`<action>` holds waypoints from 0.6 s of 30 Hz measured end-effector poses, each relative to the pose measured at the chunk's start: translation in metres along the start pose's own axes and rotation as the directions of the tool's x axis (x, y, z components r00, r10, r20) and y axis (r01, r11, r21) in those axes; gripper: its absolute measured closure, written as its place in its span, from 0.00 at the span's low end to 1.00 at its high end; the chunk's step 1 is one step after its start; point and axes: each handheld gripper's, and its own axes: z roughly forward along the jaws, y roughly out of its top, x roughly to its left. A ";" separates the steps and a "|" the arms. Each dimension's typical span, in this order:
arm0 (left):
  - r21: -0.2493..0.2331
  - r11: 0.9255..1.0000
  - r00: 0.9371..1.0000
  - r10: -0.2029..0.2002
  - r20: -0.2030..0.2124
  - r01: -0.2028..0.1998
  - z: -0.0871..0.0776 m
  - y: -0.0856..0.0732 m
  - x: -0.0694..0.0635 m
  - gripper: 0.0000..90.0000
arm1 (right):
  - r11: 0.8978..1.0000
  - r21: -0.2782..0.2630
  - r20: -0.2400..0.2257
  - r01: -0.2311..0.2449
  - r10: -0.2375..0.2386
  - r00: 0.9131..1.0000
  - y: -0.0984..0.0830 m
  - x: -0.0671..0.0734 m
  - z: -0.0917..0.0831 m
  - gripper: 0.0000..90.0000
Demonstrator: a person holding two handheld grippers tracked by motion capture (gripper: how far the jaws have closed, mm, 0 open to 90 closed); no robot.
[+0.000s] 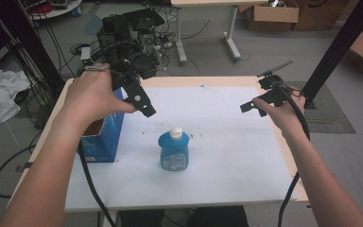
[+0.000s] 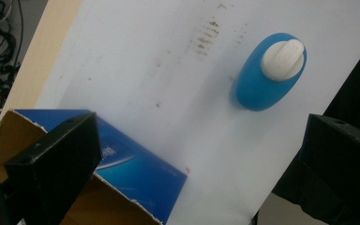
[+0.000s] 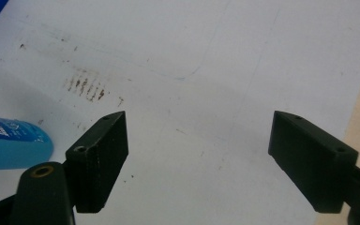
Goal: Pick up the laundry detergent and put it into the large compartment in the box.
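At about nine o'clock on the white tabletop (image 1: 227, 156) stands an open blue cardboard box (image 1: 105, 137), its torn brown flaps up. The left tool (image 1: 142, 101) hangs in the air over the box's inner edge, gripped by the person's left hand (image 1: 92, 97). In the left gripper view its two black jaws stand wide apart with nothing between them: one jaw hangs over the box (image 2: 136, 173), the other over the tabletop's edge, and neither touches anything.

At the middle of the tabletop, toward six o'clock, a blue bottle (image 1: 174, 151) with a white cap (image 1: 176, 133) stands upright, just beside the box but apart from it. In the left gripper view the bottle (image 2: 262, 79) lies ahead of the open jaws, well clear of both.

At three o'clock the right tool (image 1: 257, 106) is held by the right hand (image 1: 283, 113) above the tabletop's right edge. In the right gripper view its jaws are spread wide and empty over bare white surface (image 3: 206, 70); the bottle (image 3: 11, 145) sits off to their side, untouched.
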 end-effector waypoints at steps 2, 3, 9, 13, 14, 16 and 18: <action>0.001 1.000 1.000 0.002 0.000 -0.002 0.000 0.001 0.000 0.00 | 1.000 0.000 0.000 0.002 -0.002 1.000 0.000 -0.001 0.000 0.22; -0.003 1.000 1.000 0.001 0.001 -0.001 -0.001 0.001 0.001 0.00 | 1.000 -0.001 -0.002 0.000 0.000 1.000 0.000 -0.001 0.000 0.22; -0.025 0.999 1.000 0.027 -0.001 -0.027 -0.001 0.000 0.002 0.00 | 1.000 -0.007 -0.008 -0.002 0.001 1.000 -0.001 -0.004 0.001 0.22; -0.038 0.998 0.999 0.046 -0.001 -0.046 0.002 0.000 0.000 0.00 | 1.000 -0.008 -0.012 0.004 -0.004 1.000 -0.001 -0.004 0.003 0.22; -0.044 0.997 0.998 0.056 0.007 -0.056 0.004 0.000 -0.001 0.00 | 1.000 -0.008 -0.012 0.004 -0.004 1.000 -0.001 -0.004 0.003 0.22; -0.044 0.996 0.997 0.076 0.017 -0.075 0.008 0.002 -0.003 0.00 | 1.000 -0.007 -0.014 0.005 -0.006 1.000 -0.001 -0.004 0.004 0.22; -0.046 0.994 0.995 0.099 0.022 -0.098 0.012 0.003 -0.007 0.00 | 1.000 -0.006 -0.013 0.009 -0.009 1.000 -0.001 -0.004 0.005 0.22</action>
